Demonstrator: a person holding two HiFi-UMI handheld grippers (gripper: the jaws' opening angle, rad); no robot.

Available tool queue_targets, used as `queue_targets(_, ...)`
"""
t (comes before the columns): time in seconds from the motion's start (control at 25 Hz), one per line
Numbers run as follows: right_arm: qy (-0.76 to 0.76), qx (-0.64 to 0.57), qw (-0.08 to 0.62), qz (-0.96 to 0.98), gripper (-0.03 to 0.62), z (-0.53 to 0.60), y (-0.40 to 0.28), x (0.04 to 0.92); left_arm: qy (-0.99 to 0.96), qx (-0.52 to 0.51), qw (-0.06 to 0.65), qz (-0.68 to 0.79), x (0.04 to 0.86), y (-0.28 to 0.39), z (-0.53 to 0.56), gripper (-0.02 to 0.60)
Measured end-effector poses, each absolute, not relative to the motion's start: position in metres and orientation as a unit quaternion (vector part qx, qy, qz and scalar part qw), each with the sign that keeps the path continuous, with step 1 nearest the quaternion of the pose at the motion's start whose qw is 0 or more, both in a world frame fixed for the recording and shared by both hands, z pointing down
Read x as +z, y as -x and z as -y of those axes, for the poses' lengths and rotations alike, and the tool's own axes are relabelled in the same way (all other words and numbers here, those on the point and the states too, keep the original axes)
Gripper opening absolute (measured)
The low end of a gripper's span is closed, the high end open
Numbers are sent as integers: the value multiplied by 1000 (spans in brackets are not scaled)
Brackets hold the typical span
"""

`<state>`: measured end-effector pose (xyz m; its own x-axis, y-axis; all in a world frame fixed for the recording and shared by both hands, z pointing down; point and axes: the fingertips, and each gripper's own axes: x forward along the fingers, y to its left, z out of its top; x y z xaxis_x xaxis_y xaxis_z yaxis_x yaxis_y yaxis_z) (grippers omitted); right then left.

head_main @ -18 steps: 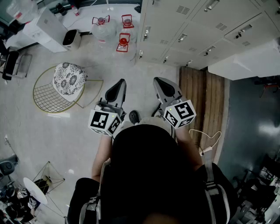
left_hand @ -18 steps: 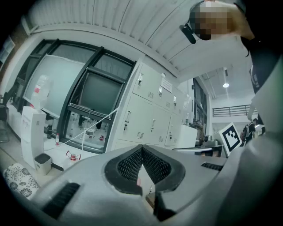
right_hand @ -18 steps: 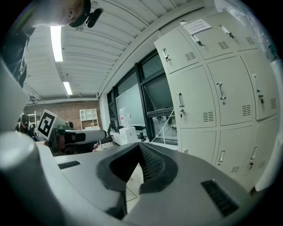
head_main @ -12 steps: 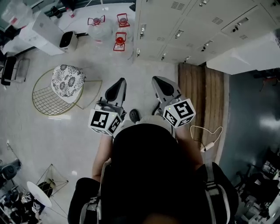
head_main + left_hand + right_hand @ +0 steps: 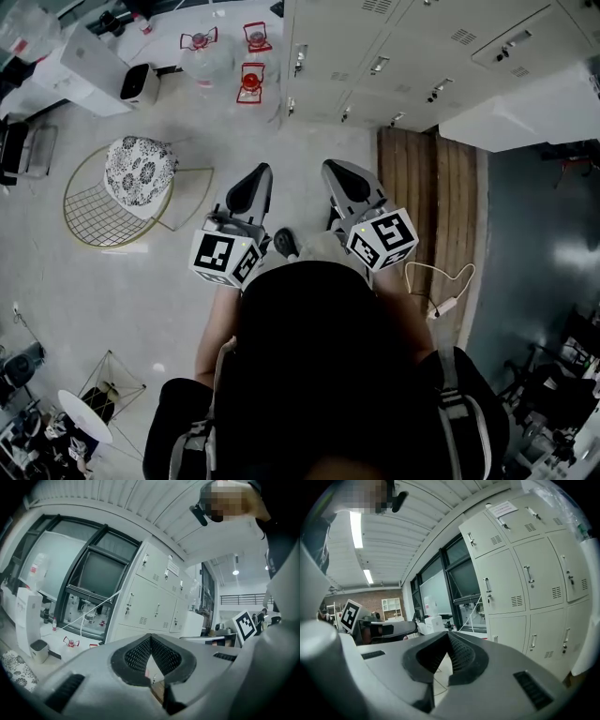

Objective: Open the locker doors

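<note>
The room had a pale tiled floor, seen from steeply above, with a bank of light grey lockers running along the floor's top edge towards its top right corner. Every locker door in view stood shut, each with a small metal handle and a vent slot. Both grippers were well apart from the lockers, touching no door.

The left gripper and the right gripper were held side by side in front of the person's body, near the middle of the floor, tips pointing towards the lockers. The left marker cube and the right marker cube sat at their near ends. In the left gripper view, the 2 ribbed black pads met at the tips with nothing between them. The right gripper view showed the same: jaws together and empty.

A gold wire chair with a patterned cushion stood towards the floor's left edge. Water jugs with red handles sat on the floor just beside the lockers' left end, and a small white bin stood near them, next to a white cabinet. A strip of brown wooden boards lay below the lockers on the right, with a pale cable looped at its near end.
</note>
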<state>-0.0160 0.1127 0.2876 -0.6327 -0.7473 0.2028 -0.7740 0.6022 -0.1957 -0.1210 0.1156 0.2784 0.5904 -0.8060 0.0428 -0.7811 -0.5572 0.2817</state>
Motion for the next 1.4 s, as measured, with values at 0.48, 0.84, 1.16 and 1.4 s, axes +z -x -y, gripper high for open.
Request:
queue_targets(0.48,-390,146,65,907,5,-62,10,301,-867,-42,144,475,285,110,-75,15)
queue_targets(0.84,-345,140,76,925,5,8,3,301,-846,-40,146,512,282,97,-15,15)
queue_targets(1.16,-302,145,90,938,5,62,-9,310,-824,-39,148,546,284,78,31,15)
queue_targets(1.4,-272,152,105,944,5,95,-20,329,-806,-31,152,571,297,62,50,15)
